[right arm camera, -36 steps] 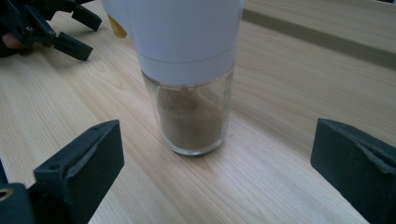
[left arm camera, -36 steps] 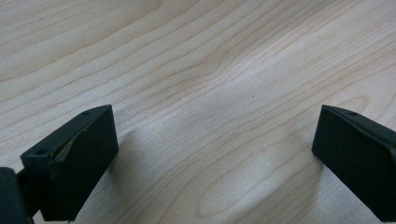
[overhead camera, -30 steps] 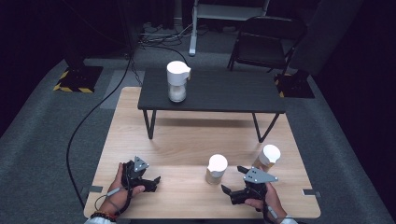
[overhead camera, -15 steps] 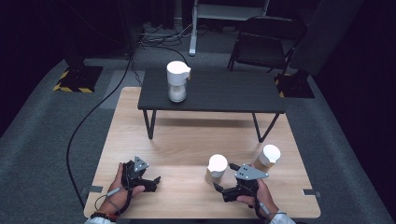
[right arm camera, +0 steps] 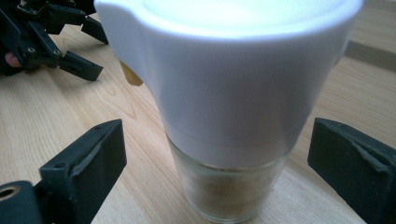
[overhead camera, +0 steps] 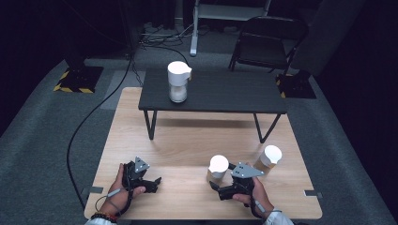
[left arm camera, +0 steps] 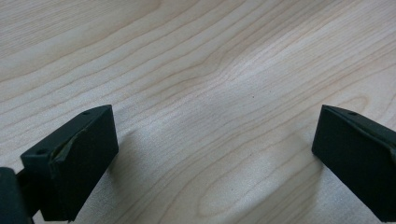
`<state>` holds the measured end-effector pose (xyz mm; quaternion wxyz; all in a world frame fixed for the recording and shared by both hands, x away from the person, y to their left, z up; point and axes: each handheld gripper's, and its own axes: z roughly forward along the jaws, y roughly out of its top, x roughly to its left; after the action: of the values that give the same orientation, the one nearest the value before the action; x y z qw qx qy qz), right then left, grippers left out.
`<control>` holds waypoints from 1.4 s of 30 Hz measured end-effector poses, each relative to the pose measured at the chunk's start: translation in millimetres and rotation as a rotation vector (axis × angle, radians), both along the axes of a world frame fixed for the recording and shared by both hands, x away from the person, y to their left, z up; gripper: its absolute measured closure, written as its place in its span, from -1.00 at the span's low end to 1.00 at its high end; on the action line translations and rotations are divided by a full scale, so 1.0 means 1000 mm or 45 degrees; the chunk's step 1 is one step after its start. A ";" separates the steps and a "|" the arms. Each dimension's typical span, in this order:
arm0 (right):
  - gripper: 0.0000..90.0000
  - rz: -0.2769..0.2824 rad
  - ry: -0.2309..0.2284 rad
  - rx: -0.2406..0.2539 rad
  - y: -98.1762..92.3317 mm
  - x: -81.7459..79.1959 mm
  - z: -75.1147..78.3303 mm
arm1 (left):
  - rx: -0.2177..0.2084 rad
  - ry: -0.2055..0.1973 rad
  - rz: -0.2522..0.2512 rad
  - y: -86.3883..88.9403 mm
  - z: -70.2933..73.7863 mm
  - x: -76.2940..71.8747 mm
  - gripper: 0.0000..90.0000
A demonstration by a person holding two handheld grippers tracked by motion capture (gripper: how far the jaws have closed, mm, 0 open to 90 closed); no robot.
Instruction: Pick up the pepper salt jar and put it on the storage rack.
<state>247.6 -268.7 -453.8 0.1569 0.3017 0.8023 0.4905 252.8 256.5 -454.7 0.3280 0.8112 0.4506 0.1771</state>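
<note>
The right gripper lies low and level over the bench, its fingers wide (they have just been closing slightly) and flanking, not touching, the white-lidded jar. Left of the jar, the left gripper rests with its fingers spread.

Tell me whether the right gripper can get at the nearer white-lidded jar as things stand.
Probably yes. The right gripper already has its jaws open on either side of the jar, not pressing it, and nothing stands between them on the wooden table.

No readable text, as far as visible.
</note>
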 end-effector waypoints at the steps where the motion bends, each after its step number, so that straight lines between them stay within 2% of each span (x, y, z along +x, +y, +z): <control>1: -0.90 -0.007 -0.004 0.001 0.001 0.000 0.000 | 0.000 0.000 0.000 0.000 0.000 0.000 -1.00; 11: -0.85 -0.038 0.002 0.020 0.006 0.001 -0.002 | 0.000 0.000 0.000 0.000 0.000 0.000 -1.00; 18: -0.76 -0.088 -0.001 0.046 0.011 -0.001 -0.001 | 0.000 0.000 0.000 0.000 0.000 0.000 -1.00; 23: -0.61 -0.126 -0.005 0.045 0.015 -0.003 -0.002 | 0.000 0.001 -0.002 0.000 0.000 0.000 -1.00; 29: -0.39 -0.116 -0.031 0.057 0.015 -0.006 -0.005 | 0.000 0.000 -0.002 0.000 0.000 0.000 -1.00; 33: -0.37 -0.116 -0.034 0.045 0.016 -0.007 -0.003 | 0.000 0.001 -0.002 0.000 0.000 0.000 -1.00; 39: -0.34 -0.137 -0.083 0.022 0.018 -0.014 -0.003 | 0.000 0.001 -0.002 0.000 0.000 0.000 -1.00; 42: -0.34 -0.142 -0.073 0.023 0.016 -0.013 -0.001 | 0.000 0.001 -0.003 0.000 0.000 0.000 -1.00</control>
<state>234.6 -253.1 -454.6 0.2042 0.3333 0.7751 0.4965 253.1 256.6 -454.5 0.3279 0.8118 0.4498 0.1765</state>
